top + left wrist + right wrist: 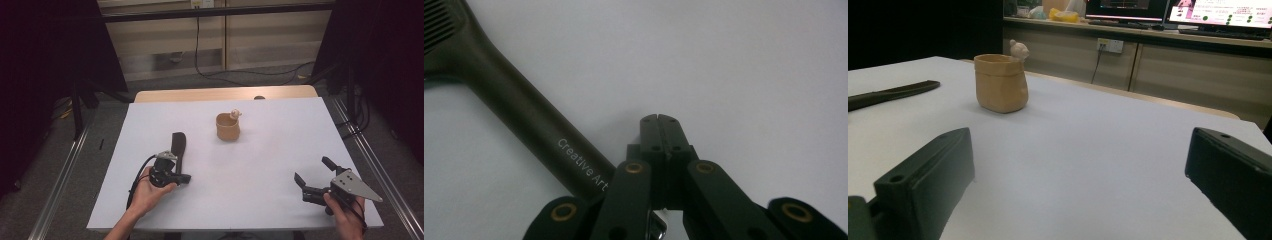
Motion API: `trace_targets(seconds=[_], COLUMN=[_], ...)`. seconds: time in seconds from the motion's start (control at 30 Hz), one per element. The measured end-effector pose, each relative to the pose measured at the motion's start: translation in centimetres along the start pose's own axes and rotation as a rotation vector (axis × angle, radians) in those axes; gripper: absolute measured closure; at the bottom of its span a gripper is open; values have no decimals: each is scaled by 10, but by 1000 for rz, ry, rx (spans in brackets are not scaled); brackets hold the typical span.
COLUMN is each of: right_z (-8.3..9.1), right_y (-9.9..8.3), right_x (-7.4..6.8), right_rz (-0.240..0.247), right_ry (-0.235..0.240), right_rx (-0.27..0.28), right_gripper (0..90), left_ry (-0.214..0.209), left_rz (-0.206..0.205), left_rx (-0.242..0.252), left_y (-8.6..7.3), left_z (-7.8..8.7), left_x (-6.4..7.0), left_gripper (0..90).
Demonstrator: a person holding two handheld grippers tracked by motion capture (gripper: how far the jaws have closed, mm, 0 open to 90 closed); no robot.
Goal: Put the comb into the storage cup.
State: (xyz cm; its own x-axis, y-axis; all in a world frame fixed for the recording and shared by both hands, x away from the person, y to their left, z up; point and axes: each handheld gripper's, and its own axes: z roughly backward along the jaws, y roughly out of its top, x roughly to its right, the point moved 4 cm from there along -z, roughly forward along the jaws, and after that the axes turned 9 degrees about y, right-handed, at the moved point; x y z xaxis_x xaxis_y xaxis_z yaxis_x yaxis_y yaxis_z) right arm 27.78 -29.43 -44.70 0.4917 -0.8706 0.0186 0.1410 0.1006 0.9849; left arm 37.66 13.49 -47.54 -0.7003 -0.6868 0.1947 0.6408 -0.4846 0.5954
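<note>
Nearest the person, the right gripper [311,181] is hovering low over the near right part of the white desk [260,200], held in the right hand [347,215]. Its jaws are standing wide apart with nothing between them; in the right gripper view they are framing bare desk surface.

On the near left, the left hand [145,195] is holding the left gripper [184,177] just beside the handle end of the dark brown, long-handled comb-like tool [178,149], which is lying flat on the desk. In the left gripper view the jaws are pressed together, tip to tip, with nothing gripped; the tool's handle [529,120], printed "Creative Art", is running diagonally just to their left and disappearing under the gripper body. Whether the body is touching the handle cannot be told.

Farther out, near the desk's centre, the tan, bag-shaped ceramic cup with a small pale figurine on its rim [228,126] is standing upright, well apart from the tool and both grippers. In the right gripper view the cup [1000,82] is sitting ahead and left of the open jaws.

Judgement on progress: the work appears to be at its start. The tool is not yet grasped or lifted, and the cup looks untouched. Remaining: opening the left jaws, closing them on the handle, and carrying the tool, probably toward the cup.
</note>
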Motion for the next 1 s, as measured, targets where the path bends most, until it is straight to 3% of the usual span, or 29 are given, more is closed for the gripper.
trace_targets(seconds=[1.0], right_z=[-1], right_y=[0], right_x=[0], right_rz=[4], right_ry=[0], right_rx=[0], right_gripper=[0], left_ry=[3], left_rz=[26], left_rx=[-33], left_y=[-10], left_z=[13], left_x=[-7], left_gripper=[900])
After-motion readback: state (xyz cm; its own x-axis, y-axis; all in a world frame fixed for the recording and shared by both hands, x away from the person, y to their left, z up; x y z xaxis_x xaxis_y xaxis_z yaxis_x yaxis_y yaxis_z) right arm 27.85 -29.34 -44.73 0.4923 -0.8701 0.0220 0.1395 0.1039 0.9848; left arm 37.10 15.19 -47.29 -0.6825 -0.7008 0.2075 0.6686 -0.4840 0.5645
